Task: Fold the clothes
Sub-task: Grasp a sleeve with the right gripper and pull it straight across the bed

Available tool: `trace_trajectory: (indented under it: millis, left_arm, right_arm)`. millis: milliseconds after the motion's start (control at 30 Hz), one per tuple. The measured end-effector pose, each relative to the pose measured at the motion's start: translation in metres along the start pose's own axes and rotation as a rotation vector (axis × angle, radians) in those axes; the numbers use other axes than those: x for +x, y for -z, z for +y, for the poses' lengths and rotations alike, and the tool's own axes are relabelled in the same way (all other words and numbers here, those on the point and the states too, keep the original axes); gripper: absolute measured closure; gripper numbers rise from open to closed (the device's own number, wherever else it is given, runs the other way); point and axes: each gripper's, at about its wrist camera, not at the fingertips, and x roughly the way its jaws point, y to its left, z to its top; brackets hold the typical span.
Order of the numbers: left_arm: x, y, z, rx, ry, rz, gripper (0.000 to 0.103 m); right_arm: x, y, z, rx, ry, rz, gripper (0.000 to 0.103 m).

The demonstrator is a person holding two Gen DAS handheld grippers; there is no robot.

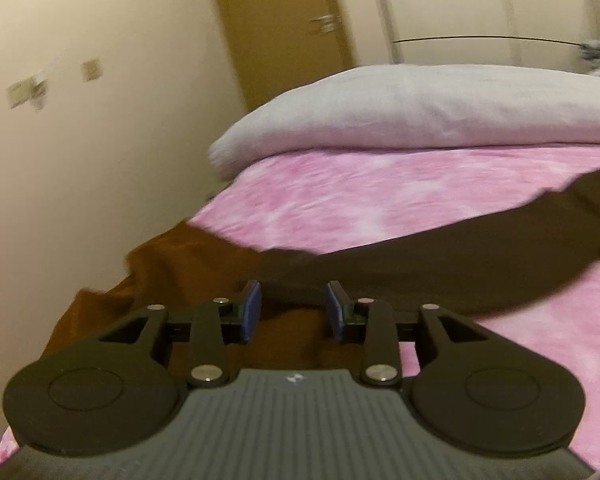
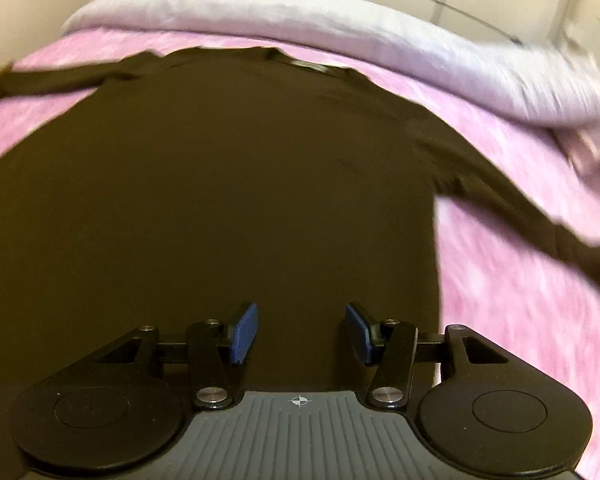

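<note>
Shirt [image 2: 220, 200] flat beneath right gripper [image 2: 300, 332], jaws apart, empty.

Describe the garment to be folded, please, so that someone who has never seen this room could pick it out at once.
Start from the bed with the pink mottled cover and the pale folded duvet along its far side. Spread flat on the cover lies the dark brown long-sleeved top, sleeves stretched out to both sides. It is the only dark thing on the bed.
</note>
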Motion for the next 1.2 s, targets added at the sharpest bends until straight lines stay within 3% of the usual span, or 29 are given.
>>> trace_trajectory:
  millis: [267,467,667,800,1033,1067,1100,1200]
  left_arm:
    - [-0.071,-0.014,-0.127,0.172,0.248,-0.059,0.059]
    - [-0.097,-0.003,-0.232,0.300,0.410,-0.028,0.059]
    - [-0.087,0.013,-0.312,0.380,0.481,0.039,0.057]
    - [-0.075,0.021,-0.355,0.440,0.493,0.063,0.057]
    - [-0.076,-0.013,-0.441,0.511,0.681,0.003,0.057]
    - [-0.078,-0.018,-0.451,0.520,0.702,-0.014,0.057]
    - [-0.083,-0.022,-0.462,0.534,0.721,-0.034,0.057]
    - [-0.101,-0.030,-0.484,0.564,0.775,-0.094,0.057]
  right_arm:
    - [-0.011,0.012,-0.104,0.239,0.089,-0.021,0.051]
    - [0.023,0.000,-0.226,0.408,0.184,-0.029,0.051]
    - [0.063,-0.010,-0.325,0.367,0.323,-0.063,0.051]
    - [0.091,-0.017,-0.376,0.362,0.275,-0.062,0.051]
    - [0.132,-0.017,-0.415,0.374,0.071,0.063,0.052]
    - [0.134,-0.015,-0.416,0.383,0.047,0.078,0.073]
    - [0.122,-0.012,-0.406,0.339,0.061,0.037,0.100]
    - [0.062,-0.001,-0.357,0.110,0.162,-0.178,0.100]
